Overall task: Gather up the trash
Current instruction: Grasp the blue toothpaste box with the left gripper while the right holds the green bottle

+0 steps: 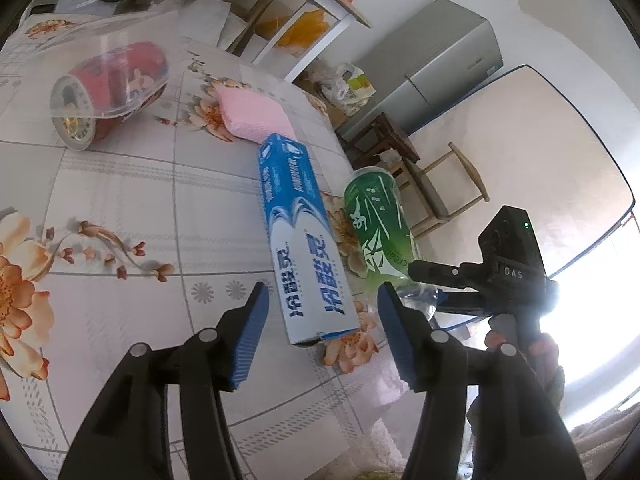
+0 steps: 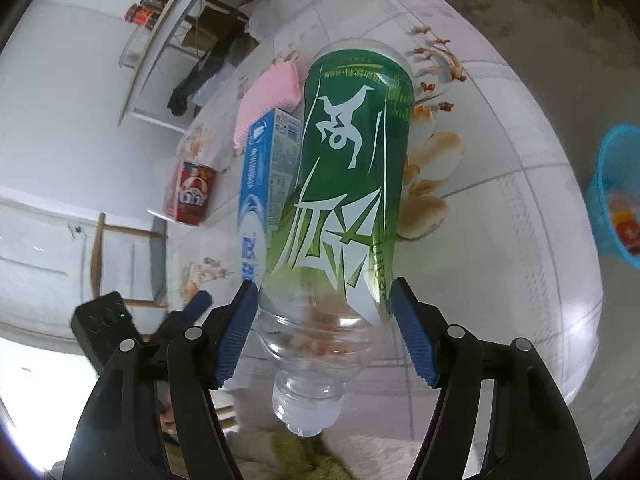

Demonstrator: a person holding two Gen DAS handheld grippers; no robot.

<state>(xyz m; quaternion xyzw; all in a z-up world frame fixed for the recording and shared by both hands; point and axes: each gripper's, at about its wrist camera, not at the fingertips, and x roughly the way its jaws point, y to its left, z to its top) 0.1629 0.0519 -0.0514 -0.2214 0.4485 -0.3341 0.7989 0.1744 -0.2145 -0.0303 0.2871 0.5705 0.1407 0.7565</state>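
Observation:
A blue and white toothpaste box [image 1: 304, 240] lies on the flowered tablecloth [image 1: 120, 208], its near end between the fingers of my left gripper [image 1: 323, 288]. The jaws stand open, with a gap on each side of the box. To its right a green-labelled plastic bottle [image 1: 378, 220] lies at the table's edge. In the right wrist view the bottle [image 2: 348, 184] points its clear cap toward the camera, and my right gripper [image 2: 324, 283] is shut on its lower body, both blue pads against its sides. The box [image 2: 264, 168] lies just left of the bottle.
A red can [image 1: 108, 92] under a clear cover and a pink pack [image 1: 256, 116] lie farther back on the table. A blue basket [image 2: 616, 192] holding scraps stands on the floor to the right. A wooden chair [image 1: 452, 188] and a grey fridge [image 1: 440, 64] stand beyond the table edge.

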